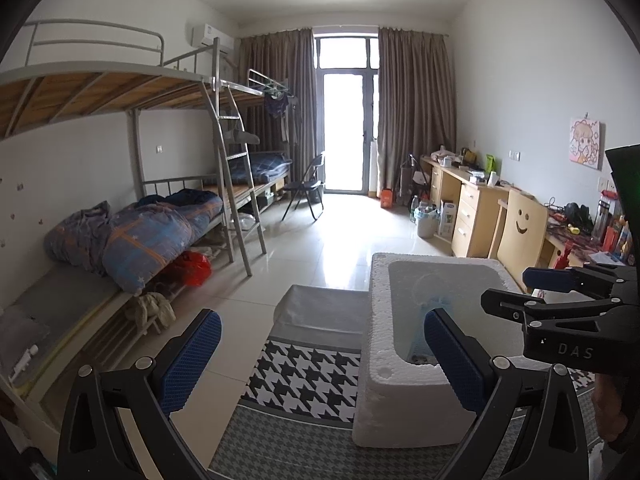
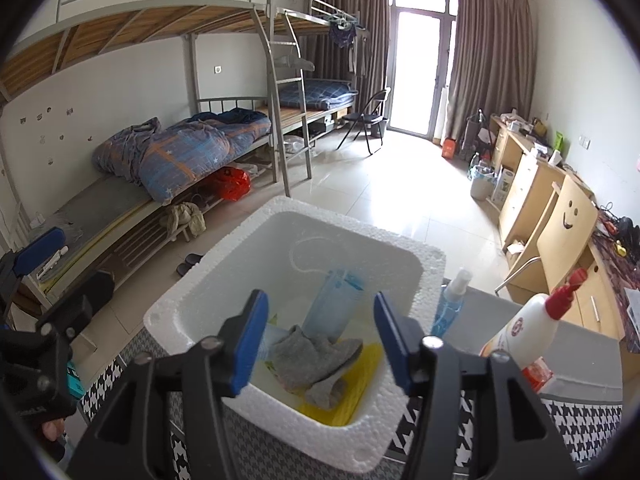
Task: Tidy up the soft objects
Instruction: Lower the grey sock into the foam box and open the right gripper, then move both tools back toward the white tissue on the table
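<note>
Right tongs (image 2: 316, 340) released above sock (image 2: 316, 360) in foam box (image 2: 432, 264); left tongs (image 1: 320, 360) released, empty. Best withdraw straight up, clear of the rim.

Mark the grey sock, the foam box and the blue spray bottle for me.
grey sock (image 2: 316, 358), right wrist view, middle of the crumpled fabric.
foam box (image 2: 352, 222), right wrist view, far rim.
blue spray bottle (image 2: 450, 308), right wrist view, blue body below the nozzle.

foam box (image 2: 404, 392) mouth open above | spray bottle (image 2: 450, 304) and glue bottle (image 2: 528, 332) crowd right side
</note>
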The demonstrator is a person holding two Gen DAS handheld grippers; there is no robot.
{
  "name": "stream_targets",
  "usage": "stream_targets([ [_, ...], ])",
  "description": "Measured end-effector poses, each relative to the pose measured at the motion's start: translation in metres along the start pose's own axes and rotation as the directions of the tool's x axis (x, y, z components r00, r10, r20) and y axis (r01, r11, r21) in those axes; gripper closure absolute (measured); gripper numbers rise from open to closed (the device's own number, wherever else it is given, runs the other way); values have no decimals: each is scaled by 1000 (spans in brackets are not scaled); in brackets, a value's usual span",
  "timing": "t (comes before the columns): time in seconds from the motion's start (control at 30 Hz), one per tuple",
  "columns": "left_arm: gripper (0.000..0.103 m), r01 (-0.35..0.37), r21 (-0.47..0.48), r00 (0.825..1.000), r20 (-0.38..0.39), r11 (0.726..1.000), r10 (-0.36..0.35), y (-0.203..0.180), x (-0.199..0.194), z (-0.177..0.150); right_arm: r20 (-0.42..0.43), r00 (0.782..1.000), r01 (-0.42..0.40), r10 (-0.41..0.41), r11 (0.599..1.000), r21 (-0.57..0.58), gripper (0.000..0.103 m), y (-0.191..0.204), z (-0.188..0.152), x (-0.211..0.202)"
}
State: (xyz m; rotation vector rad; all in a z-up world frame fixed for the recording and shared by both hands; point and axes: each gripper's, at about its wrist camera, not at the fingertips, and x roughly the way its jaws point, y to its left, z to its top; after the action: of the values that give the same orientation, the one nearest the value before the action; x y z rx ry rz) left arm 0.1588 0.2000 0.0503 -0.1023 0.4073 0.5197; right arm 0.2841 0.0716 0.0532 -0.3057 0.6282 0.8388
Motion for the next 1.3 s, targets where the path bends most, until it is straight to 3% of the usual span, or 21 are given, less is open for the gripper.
stream_targets([
  [0.2,1,-14,17,1000,2,1000,13,-6,-6,2,24,1000,-7,6,1000,20,23,-3,1,-11],
  [0.77,1,-3,41,999,45,999,1,-18,-40,11,76,997,12,-13,1000,16,22,-5,-7,-52],
  [1.0,1,9,51,997,71,999,-12,-25,-56,13,142,990,12,-20,998,57,8,-10,-16,-79],
  [1.3,1,29,67,996,83,997,-34,-33,-71,9,182,983,19,-28,998,52,8,-7,-31,-104],
])
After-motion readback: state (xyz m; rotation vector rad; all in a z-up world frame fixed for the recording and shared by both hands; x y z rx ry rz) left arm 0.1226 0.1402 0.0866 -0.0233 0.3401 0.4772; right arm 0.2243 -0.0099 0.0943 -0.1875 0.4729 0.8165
